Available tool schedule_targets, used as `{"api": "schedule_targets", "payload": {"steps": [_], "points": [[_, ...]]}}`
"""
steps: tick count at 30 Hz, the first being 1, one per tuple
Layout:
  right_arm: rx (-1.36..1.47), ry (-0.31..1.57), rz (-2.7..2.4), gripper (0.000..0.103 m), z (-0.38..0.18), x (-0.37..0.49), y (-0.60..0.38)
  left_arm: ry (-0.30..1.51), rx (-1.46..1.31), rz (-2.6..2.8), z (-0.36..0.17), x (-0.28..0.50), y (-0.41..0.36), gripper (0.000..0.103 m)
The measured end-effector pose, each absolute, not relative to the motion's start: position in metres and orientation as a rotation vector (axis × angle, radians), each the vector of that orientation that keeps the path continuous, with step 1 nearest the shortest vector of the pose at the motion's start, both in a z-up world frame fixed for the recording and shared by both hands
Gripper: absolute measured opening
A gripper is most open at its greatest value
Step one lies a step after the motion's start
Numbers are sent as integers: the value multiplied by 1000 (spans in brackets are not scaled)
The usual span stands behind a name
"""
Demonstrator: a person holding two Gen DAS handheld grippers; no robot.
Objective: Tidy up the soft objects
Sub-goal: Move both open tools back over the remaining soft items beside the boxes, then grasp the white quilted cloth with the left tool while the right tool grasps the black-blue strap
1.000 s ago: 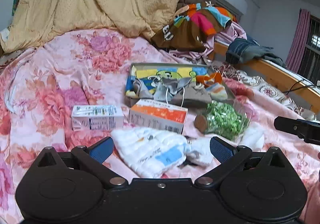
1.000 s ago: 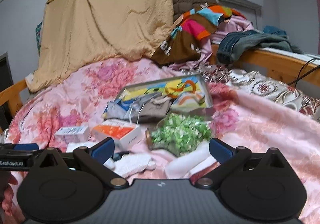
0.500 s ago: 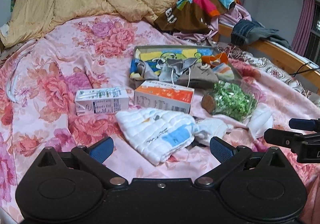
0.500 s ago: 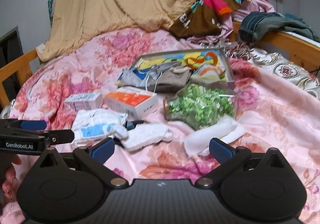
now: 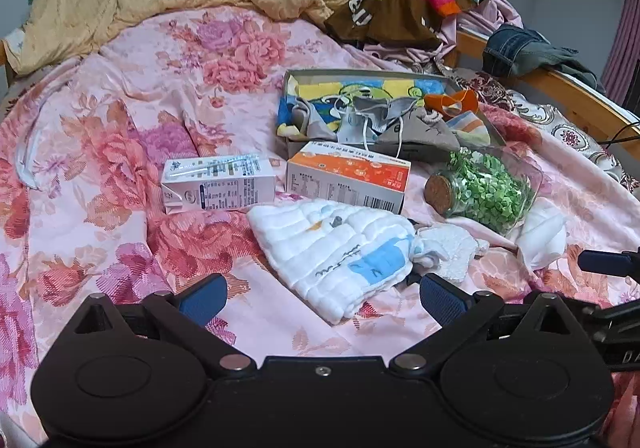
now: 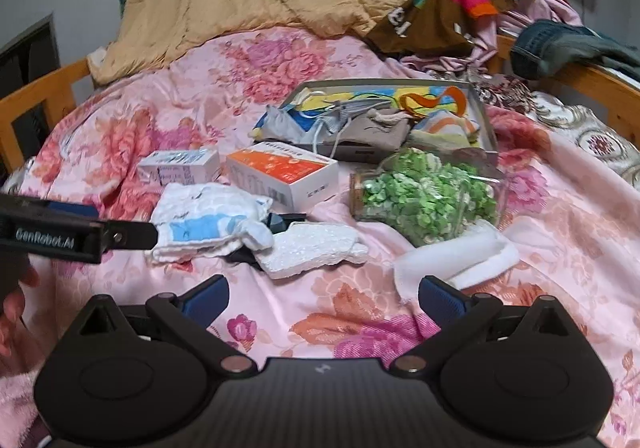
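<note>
A quilted white cloth [image 5: 340,248] with a pale blue patch lies crumpled on the floral pink bedspread [image 5: 120,152], just ahead of the left gripper [image 5: 322,298], whose blue-padded fingers are spread wide and hold nothing. A nubbly white towel [image 6: 312,248] touches its right side, and a smooth rolled white cloth [image 6: 456,262] sits beyond, in front of the right gripper [image 6: 322,296], likewise released. Behind stand two cartons [image 5: 348,178], a cork-stoppered glass jar [image 5: 484,190] of green bits, and a flat tray [image 5: 384,74] of fabrics.

Your two wrist views look low and close across the floral bed [image 5: 120,152], both sharing the orange box [image 5: 348,176] [image 6: 282,172] mid-frame.
</note>
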State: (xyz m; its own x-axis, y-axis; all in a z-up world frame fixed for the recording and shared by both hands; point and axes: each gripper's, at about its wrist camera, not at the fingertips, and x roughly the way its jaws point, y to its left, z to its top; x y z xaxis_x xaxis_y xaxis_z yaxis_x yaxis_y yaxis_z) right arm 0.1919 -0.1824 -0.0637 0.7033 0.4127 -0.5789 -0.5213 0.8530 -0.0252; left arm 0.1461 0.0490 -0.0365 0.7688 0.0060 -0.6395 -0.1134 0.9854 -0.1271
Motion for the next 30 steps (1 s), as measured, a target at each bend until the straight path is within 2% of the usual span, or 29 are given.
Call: {"api": "schedule_targets", "payload": {"steps": [8,21,30], "points": [[-291,552,539,103,-69,186,-168,731,-43,-32,-36,168,47,102],[-329,512,544,103,-73,188,-161,773,318,-228,-50,210,34,102],[-336,533,541,103,-81,199,-150,862,258,-240,-63,226,47,102]]}}
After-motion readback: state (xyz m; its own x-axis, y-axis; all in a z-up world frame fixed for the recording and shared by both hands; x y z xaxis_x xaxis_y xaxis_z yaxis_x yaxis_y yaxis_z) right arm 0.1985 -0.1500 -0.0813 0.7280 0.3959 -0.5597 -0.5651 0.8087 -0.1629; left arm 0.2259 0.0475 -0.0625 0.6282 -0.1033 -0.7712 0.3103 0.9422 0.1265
